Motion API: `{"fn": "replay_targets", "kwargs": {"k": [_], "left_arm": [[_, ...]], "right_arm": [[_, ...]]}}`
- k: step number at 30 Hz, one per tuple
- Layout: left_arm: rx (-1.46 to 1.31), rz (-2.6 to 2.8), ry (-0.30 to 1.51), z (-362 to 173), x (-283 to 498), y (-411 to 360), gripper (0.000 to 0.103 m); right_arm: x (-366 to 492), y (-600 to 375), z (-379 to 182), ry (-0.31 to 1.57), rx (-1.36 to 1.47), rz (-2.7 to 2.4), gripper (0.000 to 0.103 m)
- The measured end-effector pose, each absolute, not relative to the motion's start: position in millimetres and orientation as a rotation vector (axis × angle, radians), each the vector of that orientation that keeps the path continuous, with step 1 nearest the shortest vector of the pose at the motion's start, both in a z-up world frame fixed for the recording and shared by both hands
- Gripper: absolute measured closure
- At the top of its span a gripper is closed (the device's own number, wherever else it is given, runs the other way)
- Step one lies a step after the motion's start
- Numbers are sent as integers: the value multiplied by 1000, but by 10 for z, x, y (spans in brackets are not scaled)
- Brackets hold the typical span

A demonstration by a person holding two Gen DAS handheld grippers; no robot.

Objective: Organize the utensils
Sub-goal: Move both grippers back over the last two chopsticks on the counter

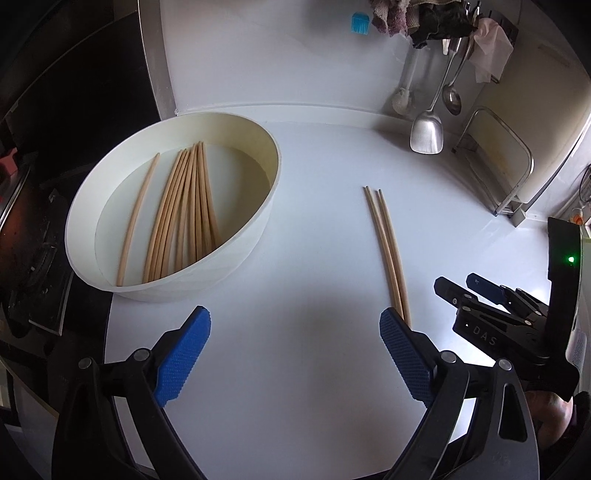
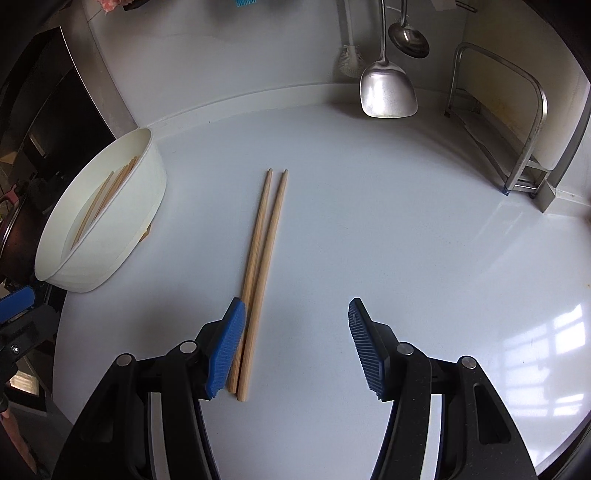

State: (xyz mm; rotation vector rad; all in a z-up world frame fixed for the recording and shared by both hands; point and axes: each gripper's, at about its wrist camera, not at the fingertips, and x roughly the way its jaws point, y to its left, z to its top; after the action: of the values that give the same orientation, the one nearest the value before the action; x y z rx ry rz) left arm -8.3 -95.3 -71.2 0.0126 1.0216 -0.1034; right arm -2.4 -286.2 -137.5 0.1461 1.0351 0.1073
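Both tongs are wide open and hold nothing: our left tongs and our right tongs. Most chopsticks lie in the white tub. We think two chopsticks on the worktop are left to move

My pads: blue rubbery plastic, ribbed and knobbly, on matt black plastic arms.
Chopsticks: pale bare wood, matt, fine grain.
Tub: cream plastic, smooth, dull sheen.
Counter: white, smooth, glossy enough to mirror a window.
Spatula: brushed metal, satin shine.
Ladle: polished metal.
Rack: dull steel tube.
Rags: rough knitted cloth.
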Motion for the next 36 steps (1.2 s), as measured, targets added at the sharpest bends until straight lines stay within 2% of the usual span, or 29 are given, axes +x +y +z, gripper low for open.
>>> {"fn": "replay_targets", "kwargs": {"k": [13, 33, 36], "left_arm": [[28, -116, 1043, -840, 63, -921, 12], [34, -125, 1030, -824, 77, -942, 12], [27, -126, 1028, -834, 68, -958, 12]], "right_arm": [[259, -2723, -1684, 1060, 108, 77, 47], [206, -2510, -1776, 1018, -36, 59, 48], [189, -2512, -1768, 1007, -47, 71, 58]]}}
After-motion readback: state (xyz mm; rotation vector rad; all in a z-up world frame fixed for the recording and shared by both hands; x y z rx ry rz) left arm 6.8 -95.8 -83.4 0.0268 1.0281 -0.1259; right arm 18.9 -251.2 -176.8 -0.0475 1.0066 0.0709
